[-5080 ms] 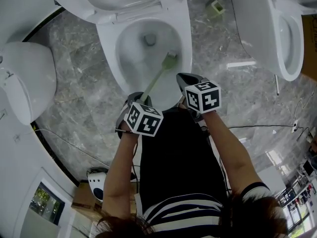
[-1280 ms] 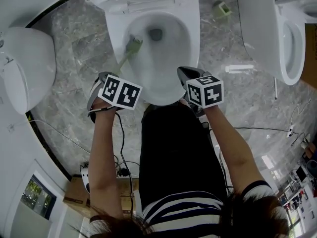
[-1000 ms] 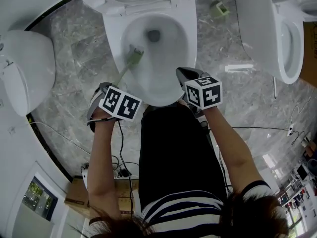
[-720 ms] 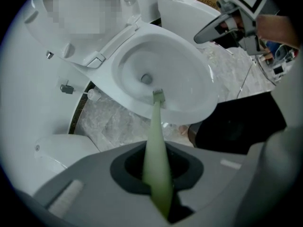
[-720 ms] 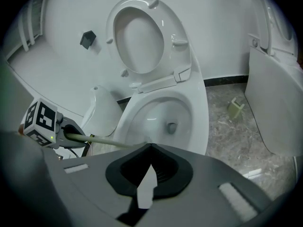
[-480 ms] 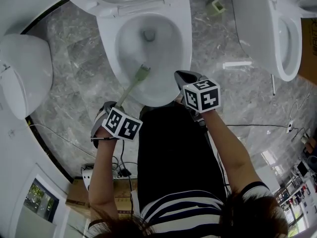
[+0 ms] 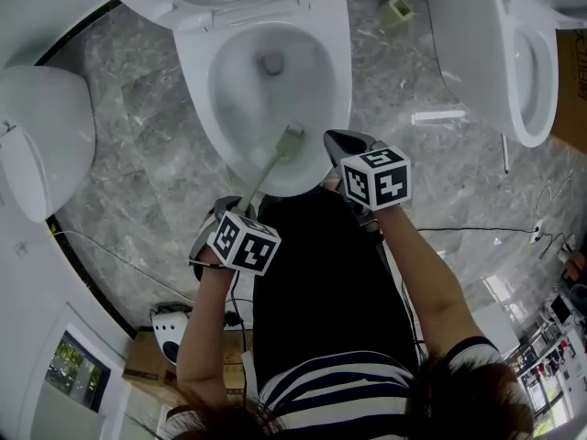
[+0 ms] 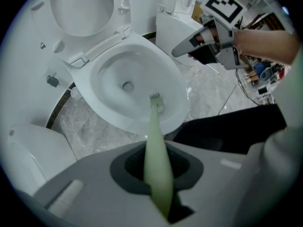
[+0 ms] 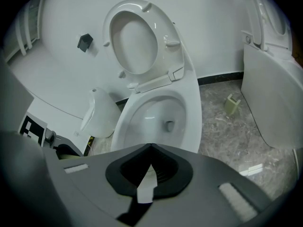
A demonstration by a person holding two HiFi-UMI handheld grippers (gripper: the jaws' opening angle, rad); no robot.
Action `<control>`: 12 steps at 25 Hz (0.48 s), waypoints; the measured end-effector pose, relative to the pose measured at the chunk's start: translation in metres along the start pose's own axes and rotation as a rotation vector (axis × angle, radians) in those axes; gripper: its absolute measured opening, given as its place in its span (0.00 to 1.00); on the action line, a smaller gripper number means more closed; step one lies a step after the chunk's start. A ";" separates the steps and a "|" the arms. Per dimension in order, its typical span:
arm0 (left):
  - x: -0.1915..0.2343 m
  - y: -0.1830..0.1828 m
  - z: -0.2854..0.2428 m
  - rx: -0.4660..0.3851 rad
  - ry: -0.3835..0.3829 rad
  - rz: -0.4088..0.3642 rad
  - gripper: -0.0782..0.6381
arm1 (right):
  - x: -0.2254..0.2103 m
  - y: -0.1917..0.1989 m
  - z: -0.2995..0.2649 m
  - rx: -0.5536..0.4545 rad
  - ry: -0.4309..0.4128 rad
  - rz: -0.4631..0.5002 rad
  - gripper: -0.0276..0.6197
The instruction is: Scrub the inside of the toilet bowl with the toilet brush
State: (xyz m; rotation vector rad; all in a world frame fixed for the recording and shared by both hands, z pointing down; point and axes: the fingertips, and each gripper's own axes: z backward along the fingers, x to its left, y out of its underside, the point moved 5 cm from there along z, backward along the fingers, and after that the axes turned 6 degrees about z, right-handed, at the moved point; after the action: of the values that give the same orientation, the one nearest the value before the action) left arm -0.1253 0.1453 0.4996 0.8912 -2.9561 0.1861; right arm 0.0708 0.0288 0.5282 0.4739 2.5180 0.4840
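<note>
L gripper (image 8: 156, 170) clamped on handle of pale-green toilet brush (image 7: 268, 165), shaft angling up into toilet bowl (image 7: 337, 71). Bristle head (image 7: 292, 141) sits vs near inner wall, just inside front rim, well apart from drain (image 7: 271, 62). R gripper (image 7: 337, 143) jaws closed, nothing btwn them, hovering just beside bowl's front-right rim. Seat (image 9: 135, 37) is up.

No legible text, label, brand or number in any view (marker patterns only).
</note>
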 end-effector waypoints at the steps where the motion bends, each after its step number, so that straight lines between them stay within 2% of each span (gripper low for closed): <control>1: -0.004 -0.002 -0.001 -0.009 0.014 0.009 0.11 | 0.000 0.000 0.001 0.000 0.001 -0.002 0.04; 6: -0.016 -0.011 -0.003 -0.061 0.073 0.038 0.11 | -0.002 0.000 0.006 -0.009 0.002 -0.014 0.04; 12: -0.019 -0.027 -0.006 -0.106 0.095 0.059 0.11 | -0.008 0.002 0.011 -0.024 0.015 -0.030 0.04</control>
State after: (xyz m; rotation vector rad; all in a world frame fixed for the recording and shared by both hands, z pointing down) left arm -0.0942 0.1339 0.5067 0.7606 -2.8756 0.0714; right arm 0.0841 0.0293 0.5235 0.4243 2.5271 0.5075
